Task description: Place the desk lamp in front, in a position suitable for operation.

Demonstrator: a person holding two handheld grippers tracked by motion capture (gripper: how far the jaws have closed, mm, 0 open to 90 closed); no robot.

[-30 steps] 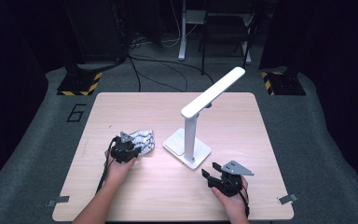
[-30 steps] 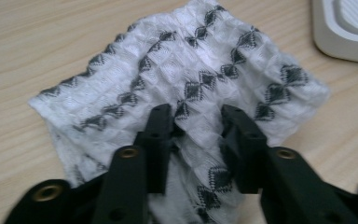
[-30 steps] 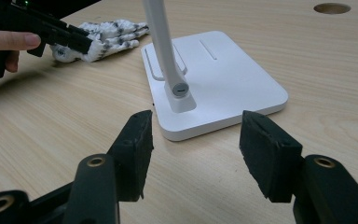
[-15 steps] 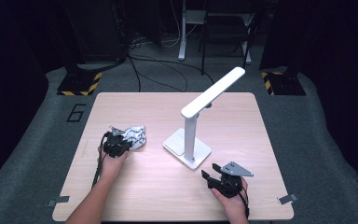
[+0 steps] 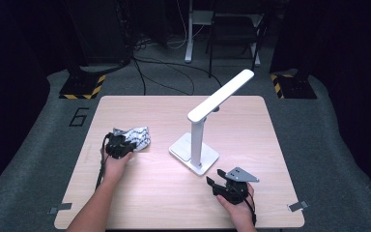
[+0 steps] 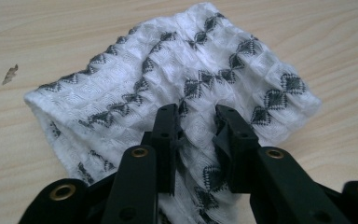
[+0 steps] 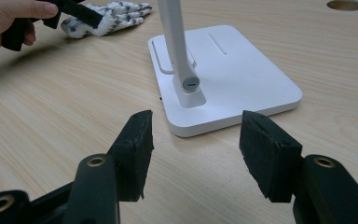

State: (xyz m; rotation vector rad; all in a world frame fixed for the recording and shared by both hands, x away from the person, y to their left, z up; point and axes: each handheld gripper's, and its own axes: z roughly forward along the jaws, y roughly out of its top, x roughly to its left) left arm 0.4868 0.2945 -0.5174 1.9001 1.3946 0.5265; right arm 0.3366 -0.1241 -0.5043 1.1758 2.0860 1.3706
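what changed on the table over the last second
The left gripper slid the cloth leftward across the table, away from the lamp. Its jaws have just been opening a little, with a fold of cloth between them. The right gripper stayed put and open, and the lamp did not move.

A lab-like recording space — dark walls behind the wooden table (image 5: 174,203), cables (image 5: 164,77) and hazard-striped stand bases (image 5: 82,91) on grey carpet beyond it.
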